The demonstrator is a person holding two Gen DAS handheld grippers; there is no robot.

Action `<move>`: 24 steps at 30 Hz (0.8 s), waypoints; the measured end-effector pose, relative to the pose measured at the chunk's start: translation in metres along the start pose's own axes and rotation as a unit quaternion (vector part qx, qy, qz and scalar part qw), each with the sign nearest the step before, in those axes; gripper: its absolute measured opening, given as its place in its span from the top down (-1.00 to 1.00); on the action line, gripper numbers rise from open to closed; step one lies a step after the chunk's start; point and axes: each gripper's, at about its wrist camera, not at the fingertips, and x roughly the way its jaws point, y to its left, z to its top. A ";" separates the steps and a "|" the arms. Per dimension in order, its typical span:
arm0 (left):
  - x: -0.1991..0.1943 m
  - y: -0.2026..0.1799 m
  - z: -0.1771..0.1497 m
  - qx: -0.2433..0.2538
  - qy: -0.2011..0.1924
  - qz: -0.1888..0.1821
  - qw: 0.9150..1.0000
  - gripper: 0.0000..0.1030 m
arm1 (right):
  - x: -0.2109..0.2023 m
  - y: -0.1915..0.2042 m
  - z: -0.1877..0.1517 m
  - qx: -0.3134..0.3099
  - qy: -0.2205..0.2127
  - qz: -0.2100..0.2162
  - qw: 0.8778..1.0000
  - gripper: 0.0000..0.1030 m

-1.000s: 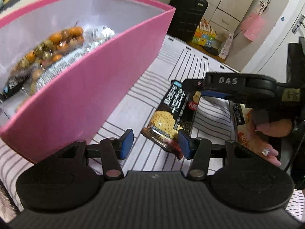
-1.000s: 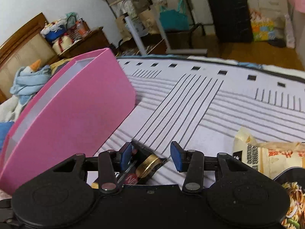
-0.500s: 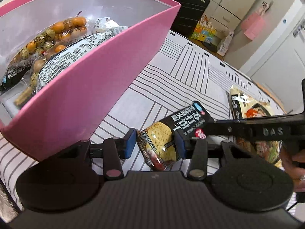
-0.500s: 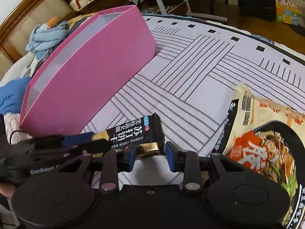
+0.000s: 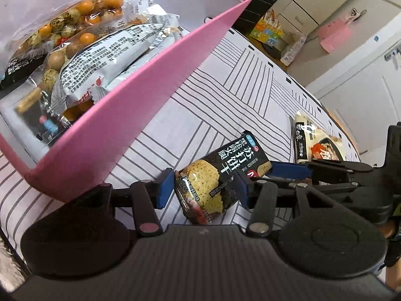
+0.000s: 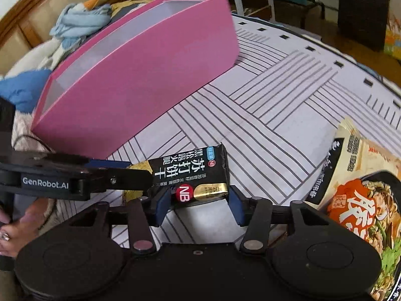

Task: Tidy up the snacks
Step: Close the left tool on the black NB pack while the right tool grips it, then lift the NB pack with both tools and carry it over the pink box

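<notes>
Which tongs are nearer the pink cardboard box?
Left. The left tongs sit just beside the pink cardboard box; the right tongs are farther out.

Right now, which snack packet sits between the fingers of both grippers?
The black cracker packet, lying on the striped cloth between the pink box and the cream noodle bag. The noodle bag lies off to the side; the other snacks are already in the box.

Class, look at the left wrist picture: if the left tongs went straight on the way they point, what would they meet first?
Most likely the black cracker packet, which already sits between the left tongs. Past it lies the striped tablecloth. Depth is unclear, so this is a judgement.
</notes>
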 end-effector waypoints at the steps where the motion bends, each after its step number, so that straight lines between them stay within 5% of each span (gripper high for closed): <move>1: 0.000 -0.001 -0.001 0.005 0.002 0.000 1.000 0.04 | 0.001 0.005 0.000 -0.004 0.001 -0.010 1.000 -0.21; 9: -0.001 0.002 0.000 0.001 0.009 -0.005 1.000 0.03 | -0.005 0.022 -0.002 -0.055 -0.022 -0.076 0.995 -0.39; 19: -0.001 0.008 0.002 -0.004 0.020 -0.011 1.000 0.05 | 0.007 0.002 -0.003 -0.032 -0.037 -0.025 0.999 -0.65; 24: -0.001 0.008 0.002 -0.005 0.027 -0.018 0.999 0.06 | 0.004 0.012 -0.007 -0.018 -0.025 -0.049 0.998 -0.61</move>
